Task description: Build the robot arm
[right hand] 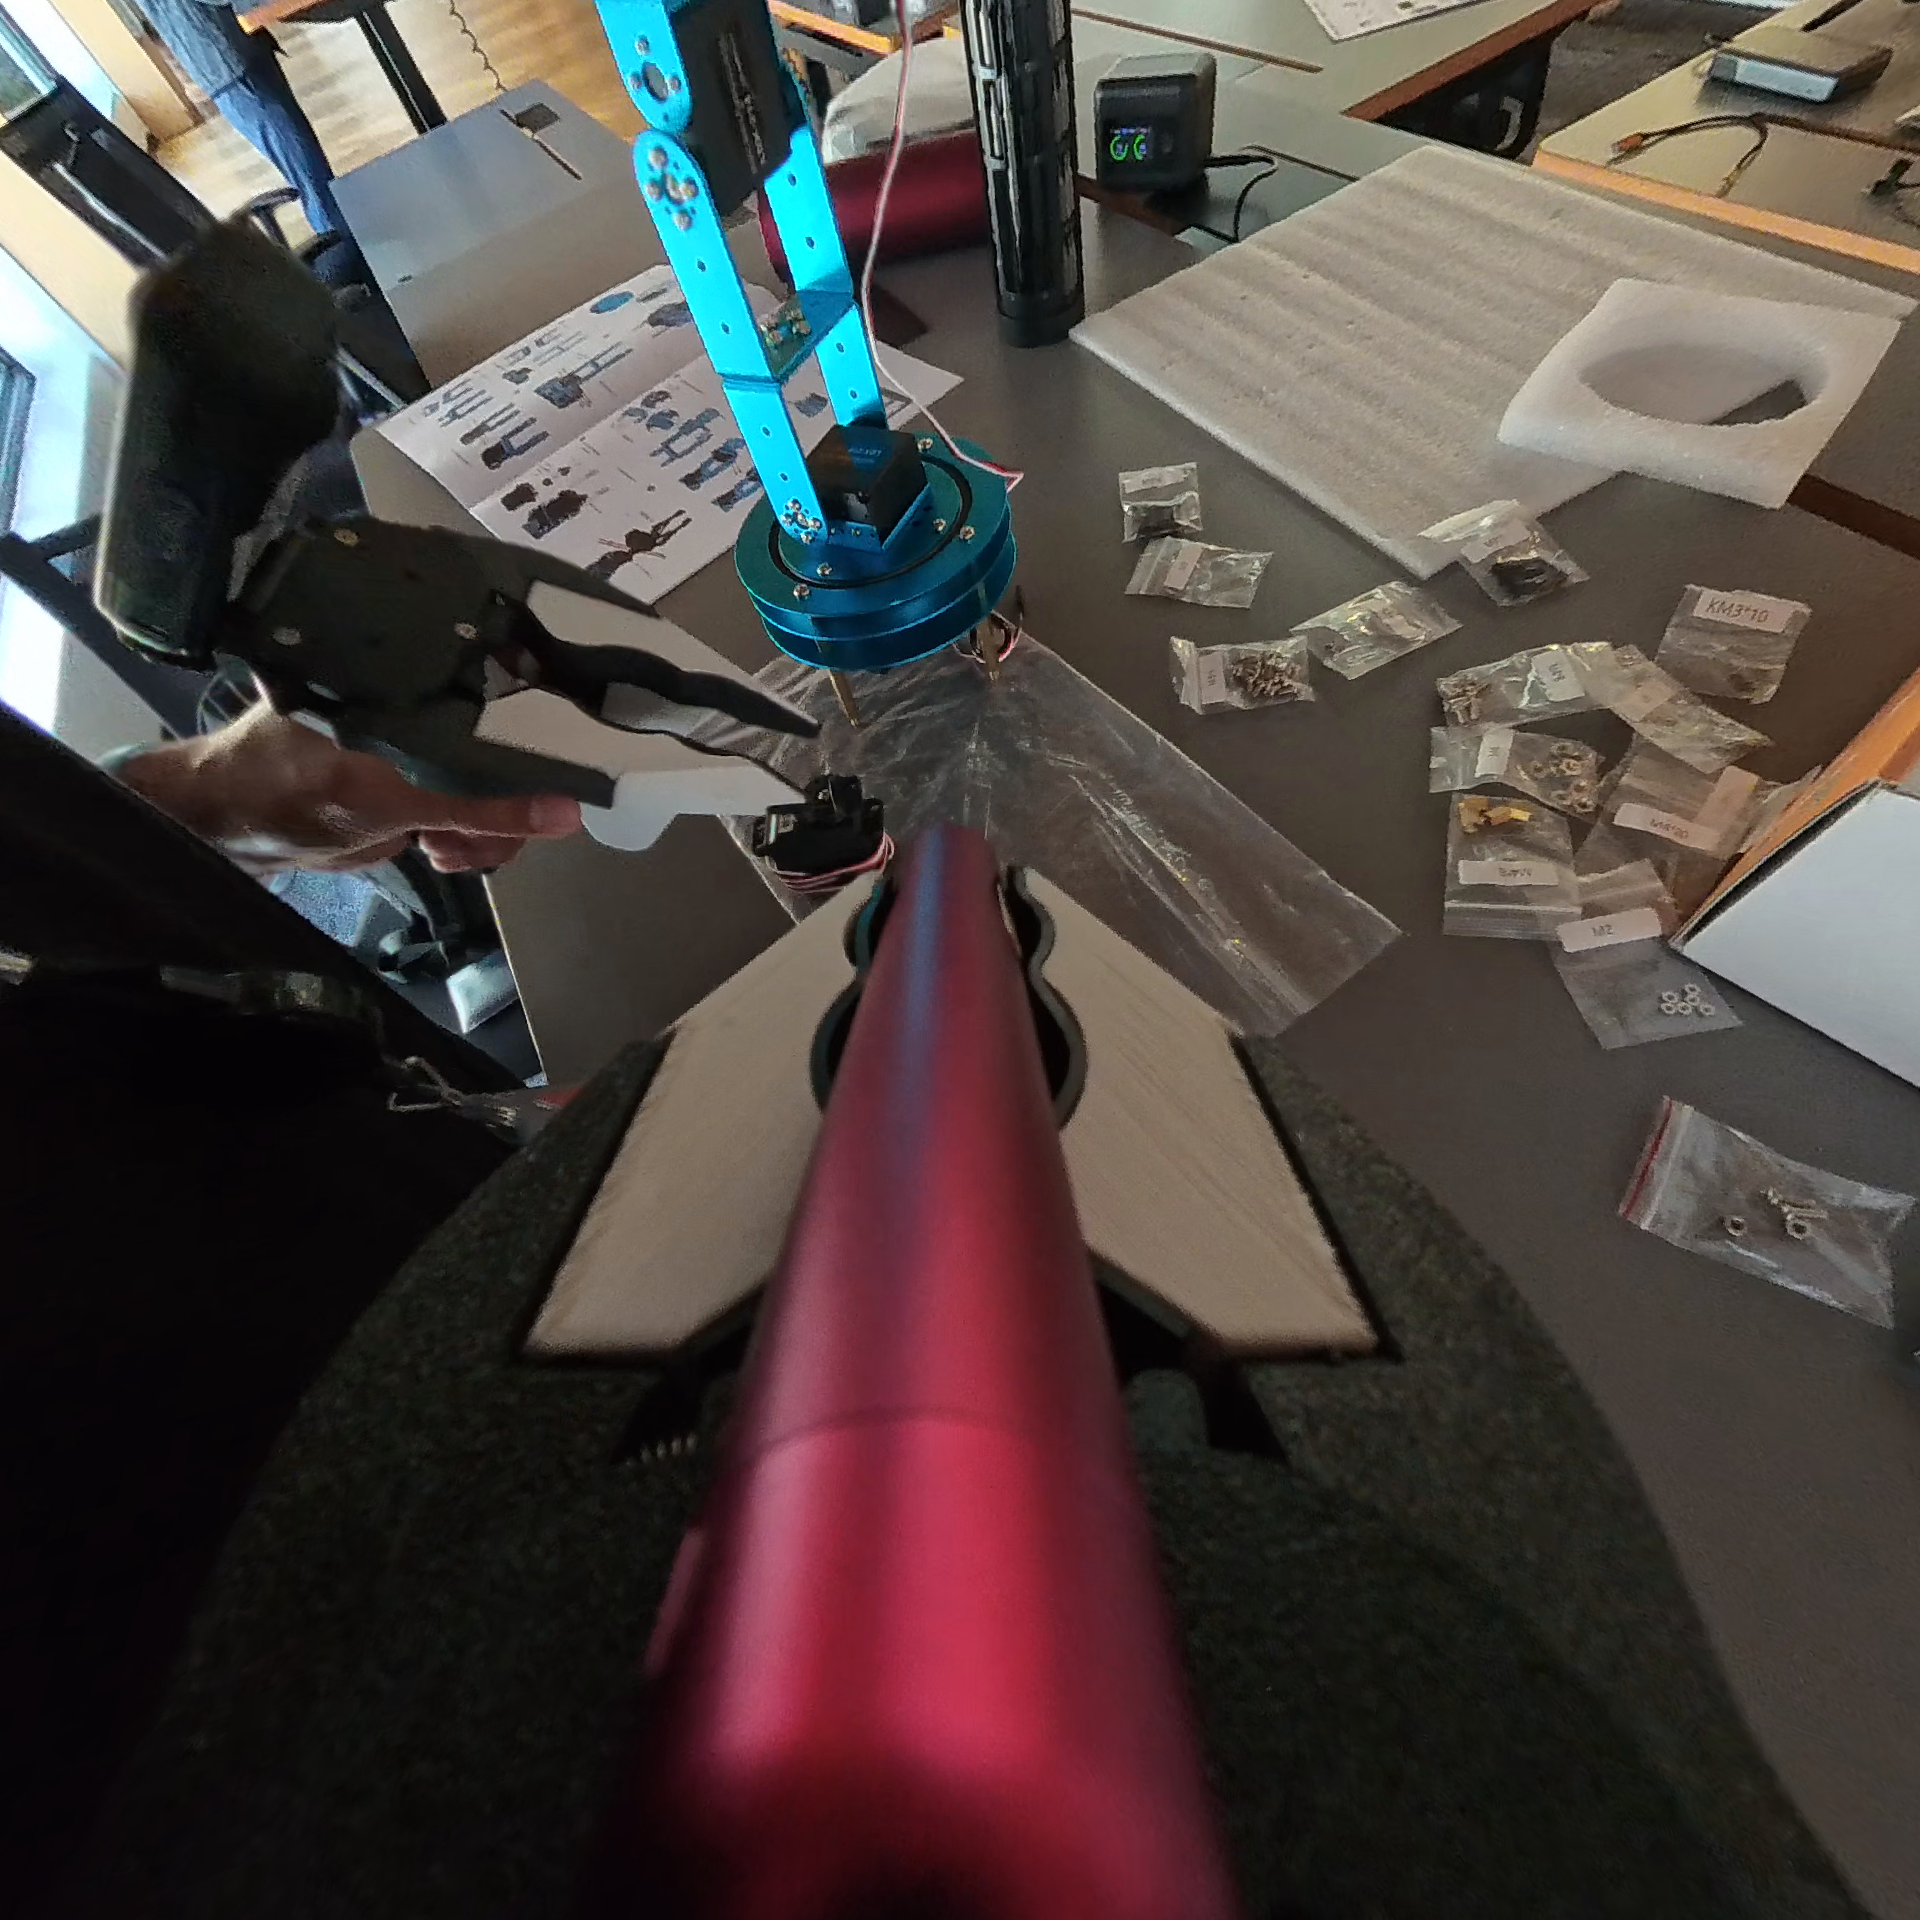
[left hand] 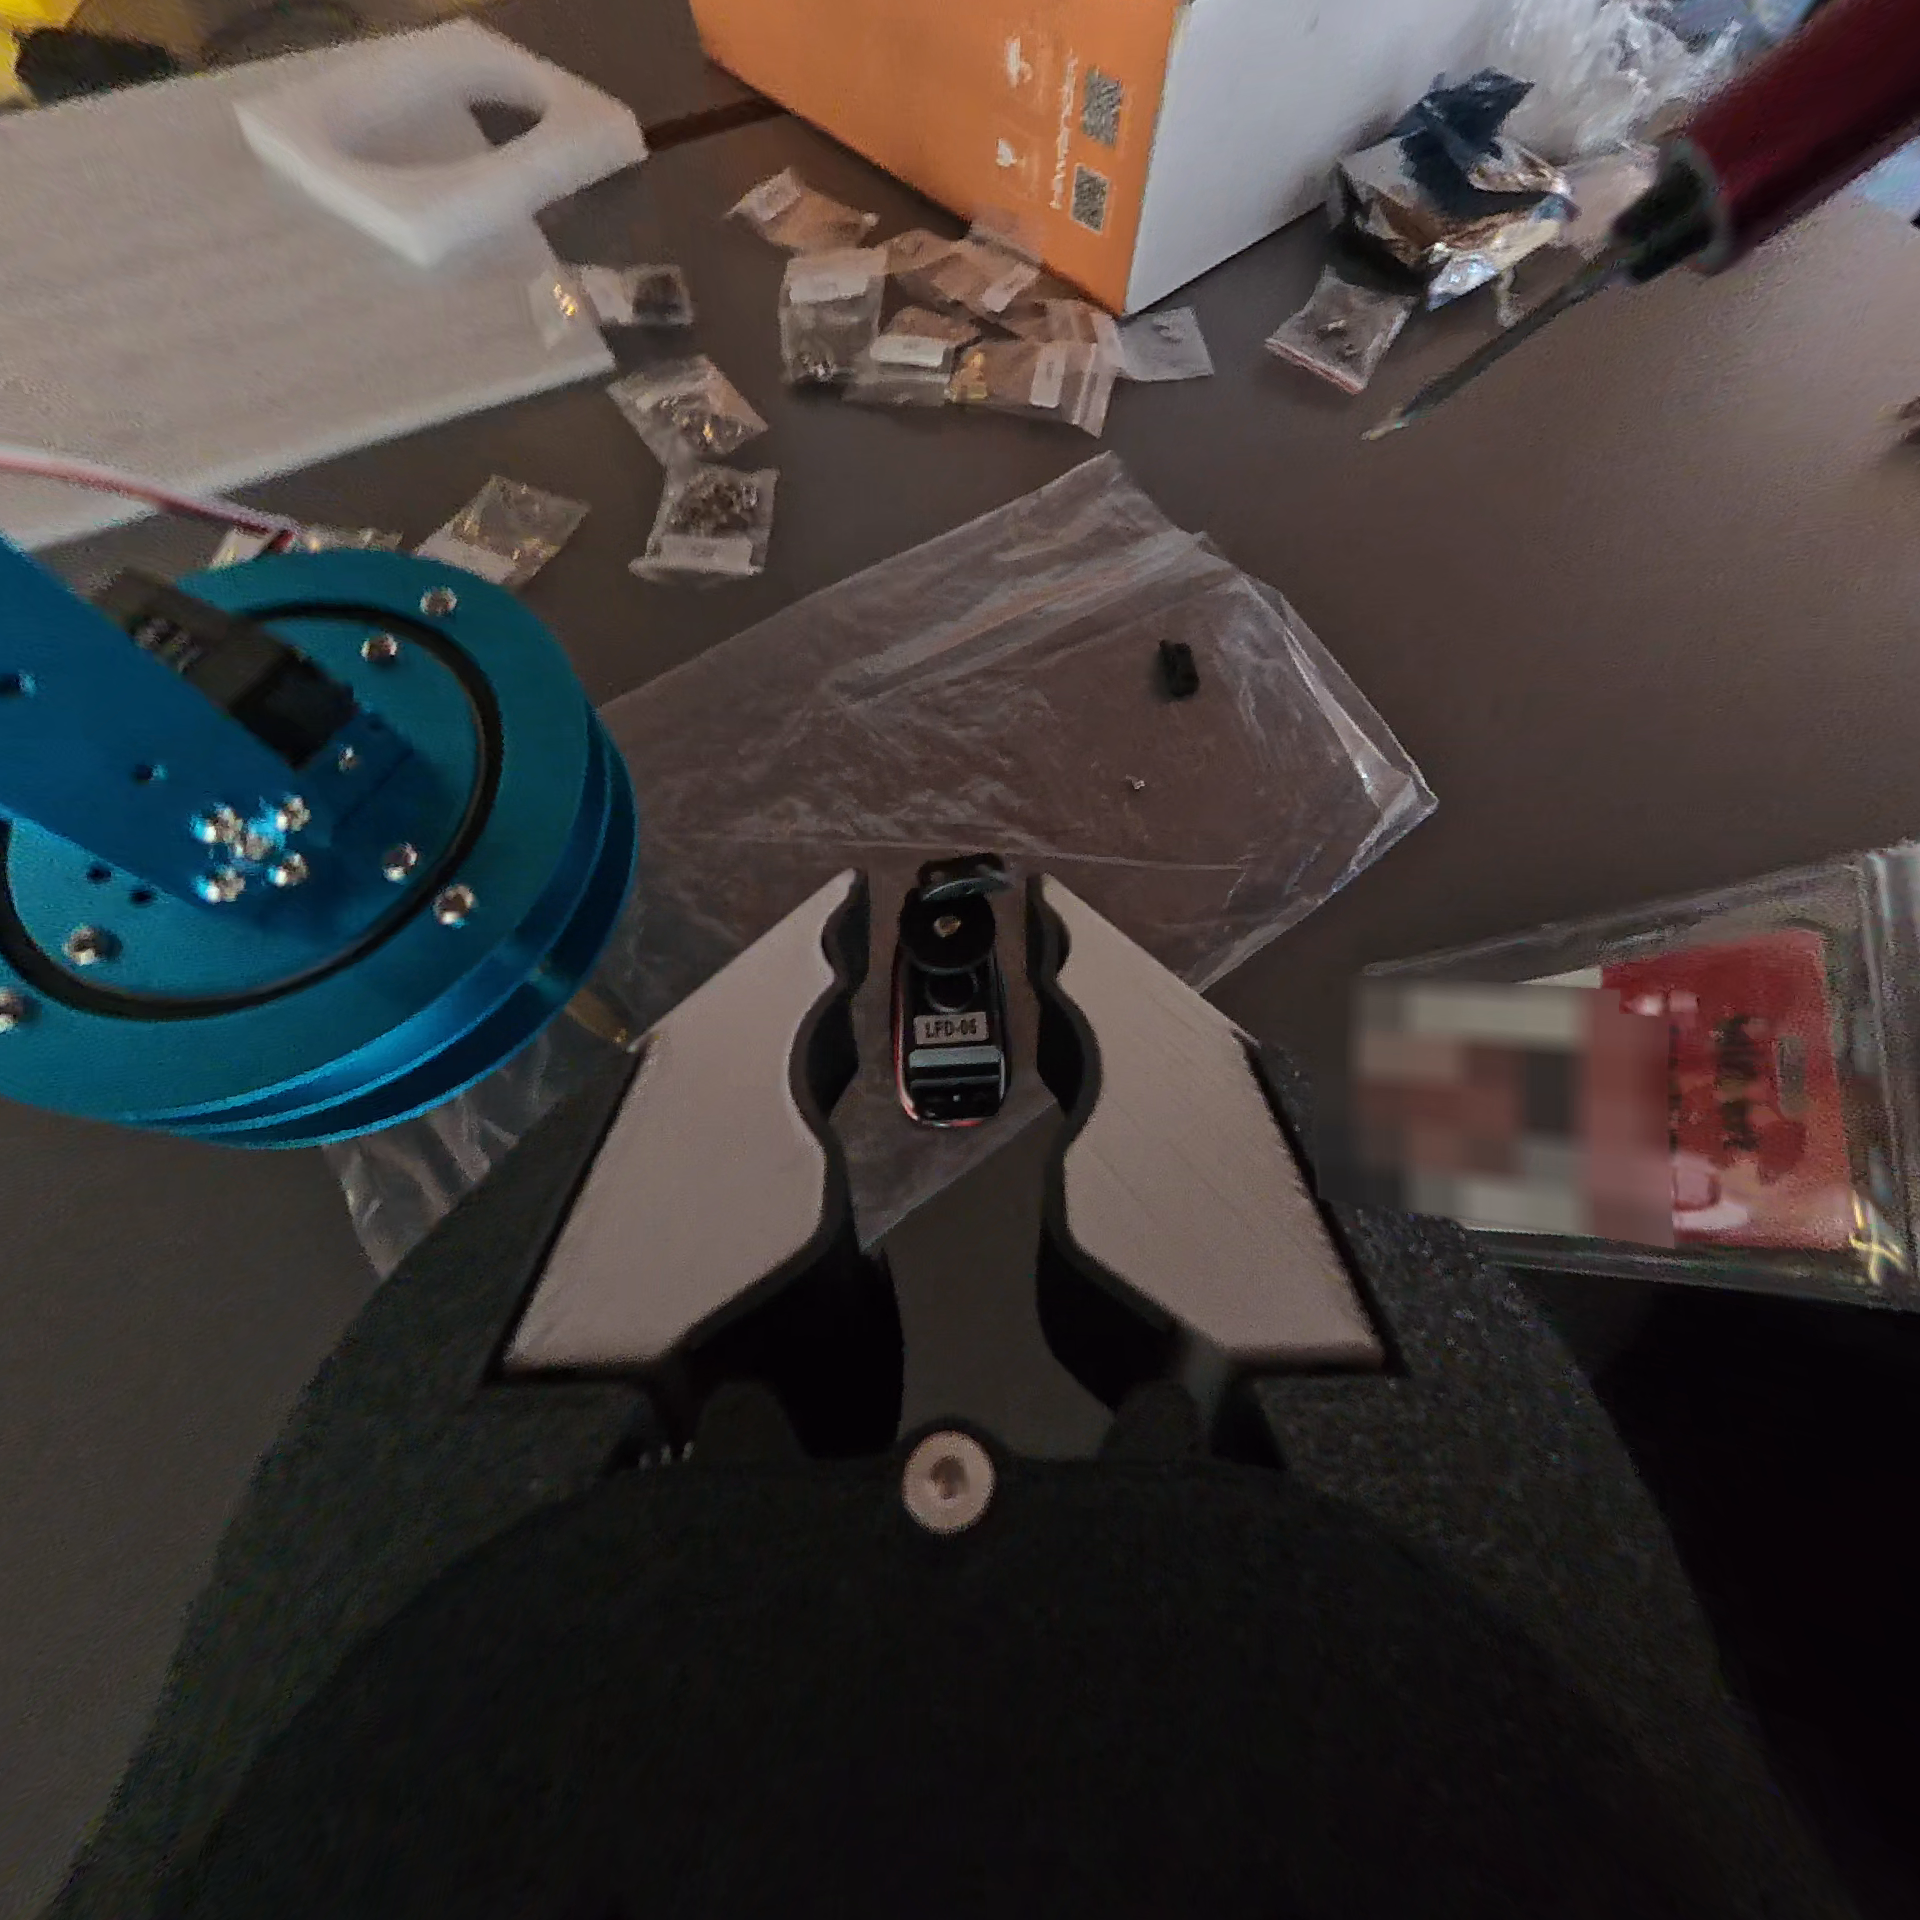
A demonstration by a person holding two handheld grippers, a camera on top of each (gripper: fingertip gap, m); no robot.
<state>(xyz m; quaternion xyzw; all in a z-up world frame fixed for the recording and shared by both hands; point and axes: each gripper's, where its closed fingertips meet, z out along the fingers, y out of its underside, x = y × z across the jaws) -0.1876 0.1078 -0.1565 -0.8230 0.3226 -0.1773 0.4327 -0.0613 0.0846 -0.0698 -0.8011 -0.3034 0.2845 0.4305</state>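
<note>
My left gripper is open, its fingers apart on either side of a small black servo that lies on a clear plastic bag on the dark table. The right wrist view shows the same gripper from the side, held by a hand, with the servo at its lower fingertip. My right gripper is shut on a red-handled screwdriver that points toward the servo. The screwdriver also shows in the left wrist view. A blue metal robot arm on a round base stands just beyond the bag, and shows at left in the left wrist view.
Several small bags of screws lie scattered at right. An orange-and-white box and white foam pieces sit behind them. A printed sheet lies behind the blue arm. A bagged red packet lies at right. A black cylinder stands at the back. About 15 cm separates my left fingertips from my right.
</note>
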